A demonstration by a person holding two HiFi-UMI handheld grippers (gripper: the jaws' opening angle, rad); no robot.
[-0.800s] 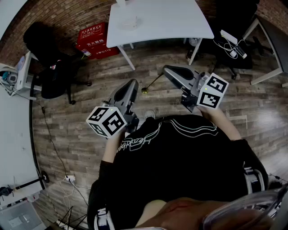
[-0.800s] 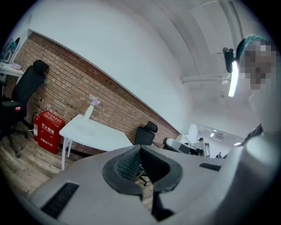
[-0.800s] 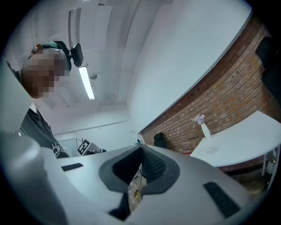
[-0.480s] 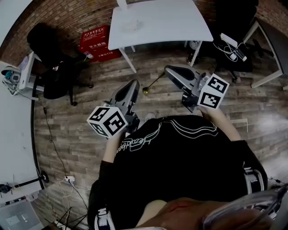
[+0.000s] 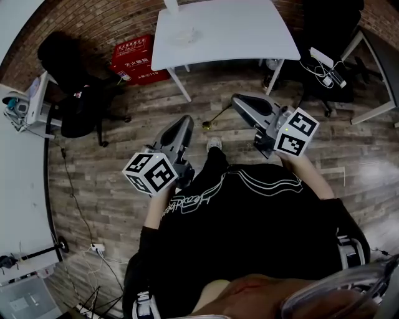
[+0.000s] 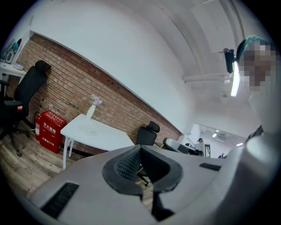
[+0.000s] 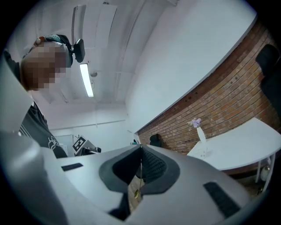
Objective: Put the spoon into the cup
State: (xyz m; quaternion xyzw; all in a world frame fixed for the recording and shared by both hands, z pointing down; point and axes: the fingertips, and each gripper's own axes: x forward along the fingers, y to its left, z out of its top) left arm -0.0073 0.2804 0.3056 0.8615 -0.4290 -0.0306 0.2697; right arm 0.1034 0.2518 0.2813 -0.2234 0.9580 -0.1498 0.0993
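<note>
My right gripper (image 5: 236, 99) (image 7: 141, 148) is shut on the thin handle of a gold spoon (image 5: 212, 118) (image 7: 139, 182), whose bowl hangs down and left of the jaws over the wood floor. My left gripper (image 5: 185, 119) (image 6: 140, 147) is held beside it, shut with nothing between its jaws. Both are held in front of the person's body, short of the white table (image 5: 243, 34) (image 6: 105, 136). A clear glass cup (image 5: 184, 32) (image 7: 203, 151) stands on the table's left part, next to a slim white vase (image 5: 169, 5) (image 6: 91, 112) with a flower.
A red box (image 5: 132, 56) sits on the floor left of the table. A black office chair (image 5: 68, 81) stands at the left beside a white desk (image 5: 19, 187). Another chair and a desk with a power strip (image 5: 325, 61) are at the right. The person's shoe (image 5: 214, 144) shows between the grippers.
The person has stepped forward: a shoe now shows between the grippers. Both grippers sit slightly lower and further right in the head view, the right one with the spoon still held.
</note>
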